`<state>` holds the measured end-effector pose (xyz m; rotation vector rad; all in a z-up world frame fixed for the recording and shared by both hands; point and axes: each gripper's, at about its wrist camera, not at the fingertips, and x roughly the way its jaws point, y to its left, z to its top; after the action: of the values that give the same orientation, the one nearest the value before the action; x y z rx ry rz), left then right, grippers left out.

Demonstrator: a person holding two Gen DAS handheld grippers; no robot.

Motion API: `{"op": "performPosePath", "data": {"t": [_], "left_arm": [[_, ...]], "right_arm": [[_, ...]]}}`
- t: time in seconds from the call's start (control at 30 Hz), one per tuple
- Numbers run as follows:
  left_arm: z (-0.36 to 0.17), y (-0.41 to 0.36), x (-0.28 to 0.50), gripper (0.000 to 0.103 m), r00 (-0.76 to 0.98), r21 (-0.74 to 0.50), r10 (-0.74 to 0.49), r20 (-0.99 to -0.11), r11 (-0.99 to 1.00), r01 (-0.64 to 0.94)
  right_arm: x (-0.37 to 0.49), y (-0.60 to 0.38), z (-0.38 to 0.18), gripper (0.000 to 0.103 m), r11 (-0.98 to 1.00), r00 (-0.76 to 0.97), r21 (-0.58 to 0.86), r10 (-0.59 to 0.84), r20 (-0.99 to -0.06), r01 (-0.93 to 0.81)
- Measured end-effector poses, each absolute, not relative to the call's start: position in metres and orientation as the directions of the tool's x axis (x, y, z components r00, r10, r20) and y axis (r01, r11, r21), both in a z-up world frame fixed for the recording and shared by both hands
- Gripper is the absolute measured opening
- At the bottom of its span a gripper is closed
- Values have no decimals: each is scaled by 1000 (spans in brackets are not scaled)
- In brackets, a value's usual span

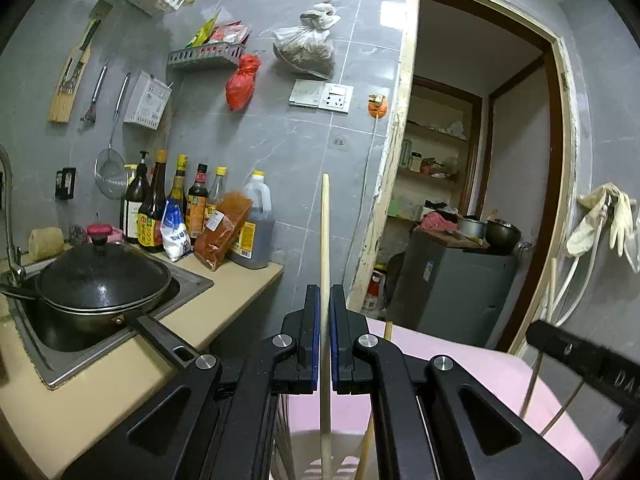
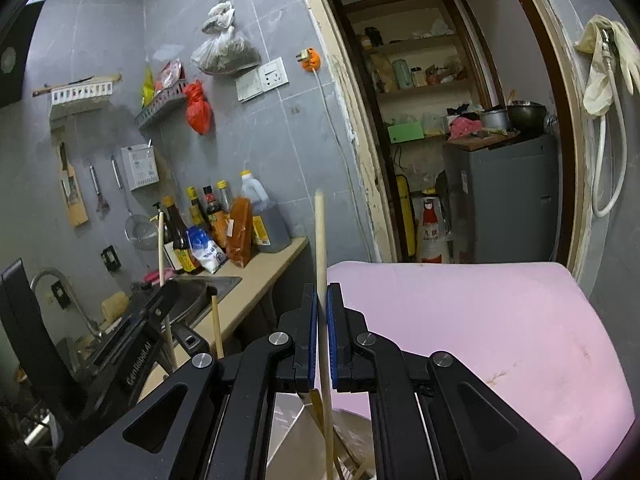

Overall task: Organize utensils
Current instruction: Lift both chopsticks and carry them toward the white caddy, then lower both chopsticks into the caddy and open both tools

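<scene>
Each black hand-held gripper [image 1: 325, 300] [image 2: 322, 298] clenched on a slender, round wooden chopstick [image 1: 325, 232] [image 2: 320, 236].

Pale wooden chopstick [image 1: 325, 240] sits between blue pads [image 1: 317, 332] of the black left gripper [image 1: 325, 300]. At five o'clock, a pink tabletop [image 2: 480, 320]. At ten, grey tiles [image 1: 280, 128], a red bag [image 1: 241, 84], perhaps amber-brown bottles [image 1: 154, 204].
</scene>
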<state>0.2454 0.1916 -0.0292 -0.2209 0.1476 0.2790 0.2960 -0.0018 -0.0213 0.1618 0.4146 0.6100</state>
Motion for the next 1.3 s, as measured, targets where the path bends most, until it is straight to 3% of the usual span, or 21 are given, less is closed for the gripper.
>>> {"op": "performPosePath", "data": {"t": [0.4, 0.57, 0.7, 0.77, 0.83, 0.93, 1.3], "left_arm": [[-42, 191, 230, 3, 951, -165, 173, -255, 962, -219], [-42, 190, 220, 14, 937, -170, 105, -334, 971, -170], [-37, 186, 208, 20, 933, -196, 75, -353, 969, -152], [-32, 184, 201, 31, 933, -212, 73, -351, 965, -155], [-26, 183, 194, 32, 937, -234, 66, -344, 960, -154], [-15, 178, 187, 34, 935, -242, 73, -346, 956, -164], [15, 149, 171, 74, 930, -248, 91, -355, 950, -187]], "right_arm": [[284, -5, -17, 7, 799, 714, 262, 601, -359, -541], [278, -9, -13, 22, 779, 689, 275, 626, -364, -563], [272, -15, -5, 23, 758, 675, 275, 652, -345, -592], [269, -18, 1, 27, 752, 675, 278, 659, -331, -598], [265, -22, 8, 41, 748, 681, 278, 664, -310, -603], [261, -32, 17, 48, 747, 691, 276, 664, -284, -604], [246, -93, 31, 92, 797, 759, 260, 601, -249, -546]]}}
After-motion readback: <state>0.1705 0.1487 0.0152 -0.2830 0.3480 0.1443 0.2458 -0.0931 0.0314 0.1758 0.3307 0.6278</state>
